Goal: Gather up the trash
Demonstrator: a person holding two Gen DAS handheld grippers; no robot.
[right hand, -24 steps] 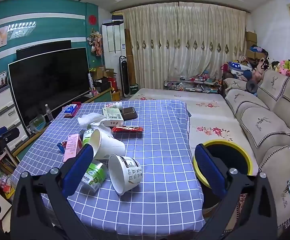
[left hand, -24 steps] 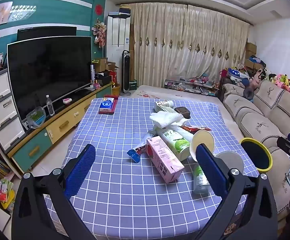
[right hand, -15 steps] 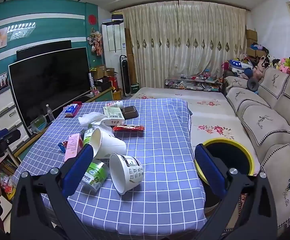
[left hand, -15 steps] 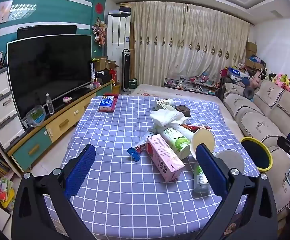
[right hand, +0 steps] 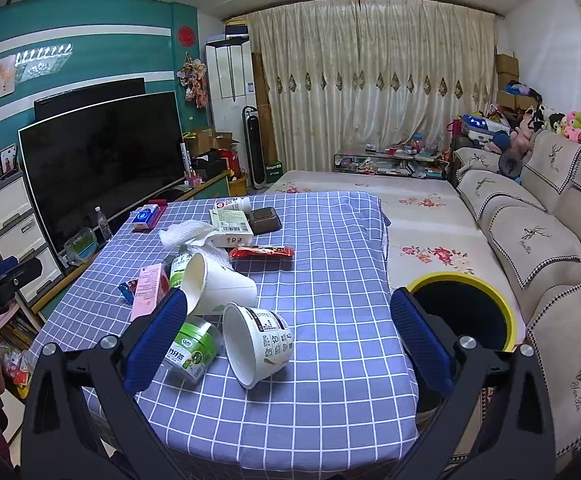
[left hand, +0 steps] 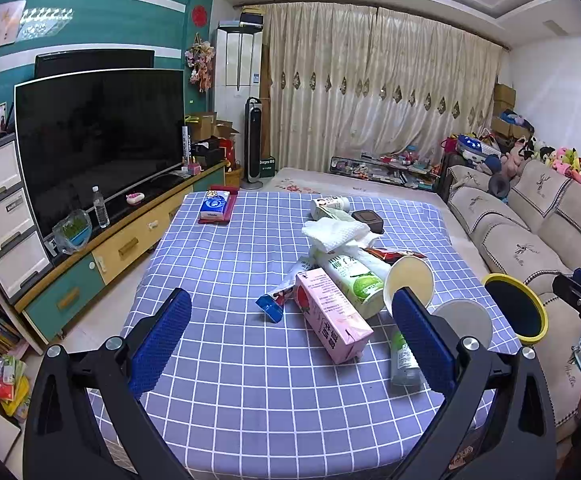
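Note:
Trash lies in a heap on the blue checked tablecloth [left hand: 218, 264]: a pink carton [left hand: 332, 316], a green-labelled bottle [left hand: 350, 276], a tipped white paper cup [left hand: 408, 278], crumpled tissue [left hand: 334, 234] and a blue wrapper [left hand: 272, 306]. In the right wrist view a printed paper bowl [right hand: 258, 344] lies on its side beside a green tub [right hand: 190, 350], the white cup [right hand: 218, 284] and a red snack wrapper [right hand: 261, 252]. The black bin with a yellow rim [right hand: 464, 312] stands right of the table. My left gripper [left hand: 290, 340] and right gripper [right hand: 286, 340] are both open and empty, above the table's near edge.
A tissue pack [left hand: 215, 204] and a dark case [left hand: 368, 220] lie at the far end of the table. A TV [left hand: 98, 140] on a low cabinet runs along the left. A sofa [right hand: 538, 232] lines the right wall.
Both grippers have drifted slightly; the views shift a little. Nothing on the table has moved and both grippers stay open.

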